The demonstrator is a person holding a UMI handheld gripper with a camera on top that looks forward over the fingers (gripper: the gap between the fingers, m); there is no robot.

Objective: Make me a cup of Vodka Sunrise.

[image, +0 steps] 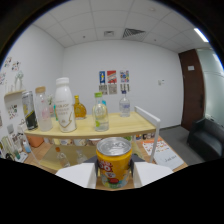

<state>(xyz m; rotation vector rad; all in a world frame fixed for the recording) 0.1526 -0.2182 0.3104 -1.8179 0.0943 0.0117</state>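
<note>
No text can be read anywhere. The can (114, 162) held in the tool (114, 176) shows yellow and red print too blurred to make out. The white bottle (64, 106) has a faint label, illegible. The wall posters (113, 82) and the papers (161, 150) show only coloured blocks.

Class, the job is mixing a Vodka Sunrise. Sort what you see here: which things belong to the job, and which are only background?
Belongs to the job:
- orange can, gripped between the gripper fingers
- bottles and cans on the wooden shelf, such as the white bottle

Background only:
- wall posters
- dark door
- black armchair
</note>
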